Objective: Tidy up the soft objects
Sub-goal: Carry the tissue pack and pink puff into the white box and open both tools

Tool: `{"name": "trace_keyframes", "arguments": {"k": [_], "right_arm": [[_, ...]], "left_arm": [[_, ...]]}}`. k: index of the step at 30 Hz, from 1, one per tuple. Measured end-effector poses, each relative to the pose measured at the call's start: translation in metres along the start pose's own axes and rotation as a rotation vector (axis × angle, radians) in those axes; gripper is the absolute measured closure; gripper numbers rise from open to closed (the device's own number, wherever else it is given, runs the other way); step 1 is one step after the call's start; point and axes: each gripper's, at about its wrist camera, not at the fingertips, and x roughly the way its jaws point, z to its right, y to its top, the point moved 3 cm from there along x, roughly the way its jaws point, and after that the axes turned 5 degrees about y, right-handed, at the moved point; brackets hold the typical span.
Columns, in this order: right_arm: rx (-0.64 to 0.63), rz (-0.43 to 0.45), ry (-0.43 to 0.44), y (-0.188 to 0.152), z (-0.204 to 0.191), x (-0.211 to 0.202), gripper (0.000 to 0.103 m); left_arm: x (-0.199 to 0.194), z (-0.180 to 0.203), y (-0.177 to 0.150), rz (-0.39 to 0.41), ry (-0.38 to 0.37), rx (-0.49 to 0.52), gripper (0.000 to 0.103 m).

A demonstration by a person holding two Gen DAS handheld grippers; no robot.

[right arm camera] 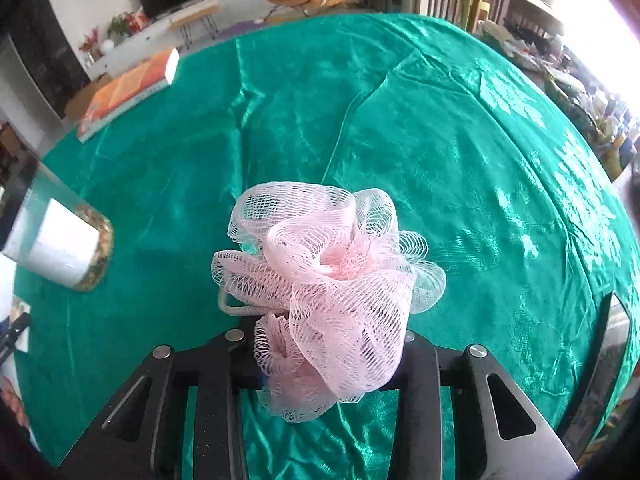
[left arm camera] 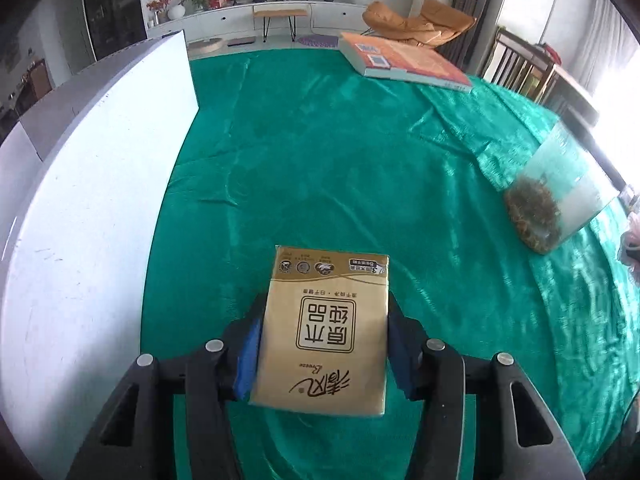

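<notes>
Left wrist view: tissue pack clamped between left tongs; bath pouf in right tongs' grip.

The right gripper seemingly clamps a pink mesh bath pouf above the green tablecloth.

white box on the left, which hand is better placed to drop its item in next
Left: its hand-held gripper grips the tissue pack right beside the white box. The right view shows no box.
</notes>
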Motion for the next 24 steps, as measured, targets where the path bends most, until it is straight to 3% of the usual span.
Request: {"name": "trace_keyframes", "arguments": {"k": [4, 7, 11, 13, 14, 15, 16, 17, 18, 20, 21, 24], "right_arm": [[-0.096, 0.099, 0.142, 0.000, -0.066, -0.073, 0.067], [-0.210, 0.131, 0.308, -0.004, -0.155, -0.118, 0.067], [-0.371, 0.104, 0.552, -0.028, -0.294, -0.147, 0.066], [-0.446, 0.056, 0.665, -0.044, -0.364, -0.150, 0.065], [-0.473, 0.033, 0.706, -0.053, -0.392, -0.149, 0.065], [-0.504, 0.003, 0.743, -0.064, -0.423, -0.146, 0.064], [-0.534, -0.024, 0.772, -0.075, -0.451, -0.143, 0.064], [-0.558, -0.046, 0.791, -0.086, -0.474, -0.138, 0.063], [-0.577, -0.072, 0.803, -0.096, -0.494, -0.132, 0.059], [-0.608, -0.146, 0.821, -0.118, -0.530, -0.116, 0.039], [-0.631, -0.203, 0.839, -0.131, -0.546, -0.107, 0.023], [-0.671, -0.267, 0.804, -0.148, -0.561, -0.084, 0.024]], "left_arm": [[-0.075, -0.008, 0.008, 0.073, -0.199, -0.110, 0.050], [-0.140, -0.032, 0.014, 0.148, -0.209, -0.096, 0.050], [-0.212, -0.099, 0.008, 0.227, -0.031, -0.084, 0.050], [-0.238, -0.142, -0.008, 0.234, 0.105, -0.099, 0.046], [-0.246, -0.161, -0.018, 0.234, 0.175, -0.107, 0.043], [-0.254, -0.179, -0.028, 0.235, 0.244, -0.116, 0.028], [-0.258, -0.196, -0.039, 0.236, 0.304, -0.127, 0.007], [-0.262, -0.212, -0.048, 0.237, 0.359, -0.144, 0.000], [-0.264, -0.224, -0.057, 0.234, 0.400, -0.162, 0.000], [-0.262, -0.246, -0.071, 0.199, 0.462, -0.217, 0.000], [-0.260, -0.255, -0.078, 0.187, 0.476, -0.249, 0.000], [-0.262, -0.269, -0.091, 0.194, 0.467, -0.334, 0.000]]}}
